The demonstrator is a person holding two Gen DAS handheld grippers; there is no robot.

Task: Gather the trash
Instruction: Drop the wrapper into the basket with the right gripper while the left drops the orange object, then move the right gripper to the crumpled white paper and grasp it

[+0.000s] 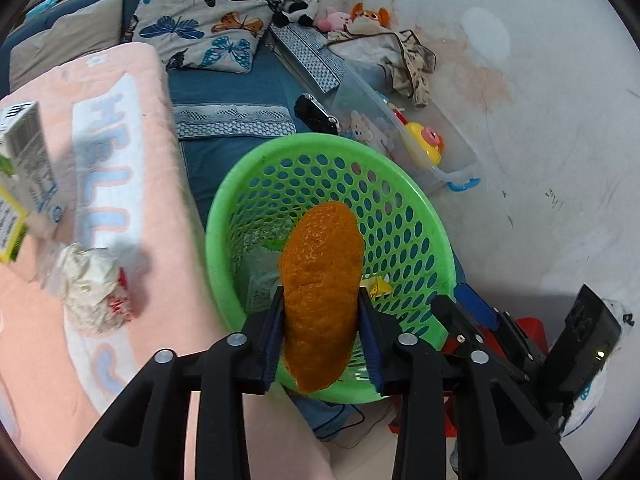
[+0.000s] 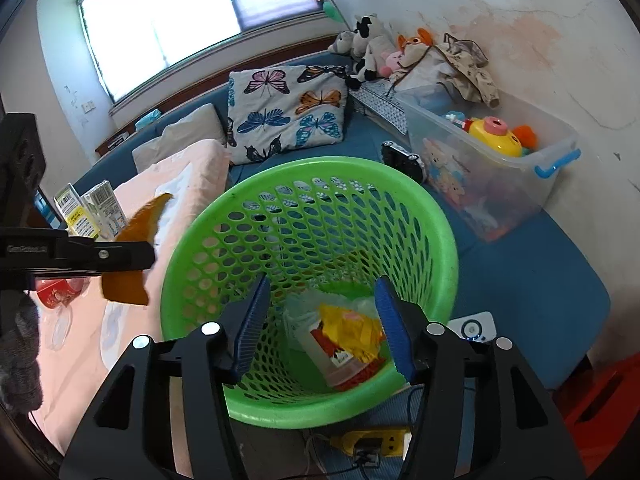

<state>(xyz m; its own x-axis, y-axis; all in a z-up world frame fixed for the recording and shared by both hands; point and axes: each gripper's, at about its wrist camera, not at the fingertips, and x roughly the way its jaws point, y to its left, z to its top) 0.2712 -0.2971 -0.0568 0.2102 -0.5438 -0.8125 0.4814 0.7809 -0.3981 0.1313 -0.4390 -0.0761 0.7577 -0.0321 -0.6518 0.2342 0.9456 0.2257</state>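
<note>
My left gripper (image 1: 320,300) is shut on a long piece of orange peel (image 1: 320,280) and holds it over the near rim of the green mesh basket (image 1: 224,208). The right wrist view shows that gripper (image 2: 132,256) side-on at the left, with the orange peel (image 2: 148,216) sticking out above and below its fingers. My right gripper (image 2: 322,284) stands open over the basket (image 2: 304,168) with nothing between its blue pads. Down in the basket lie a yellow wrapper (image 2: 352,328) and a clear plastic cup (image 2: 336,364). A crumpled paper wad (image 1: 92,288) lies on the pink blanket (image 1: 132,128).
Small cartons (image 1: 24,152) stand on the pink blanket at the left. A clear bin of toys (image 2: 500,168) sits on the blue bed by the wall. A butterfly pillow (image 2: 288,112) and plush toys lie behind. A yellow power strip (image 2: 372,440) lies on the floor below.
</note>
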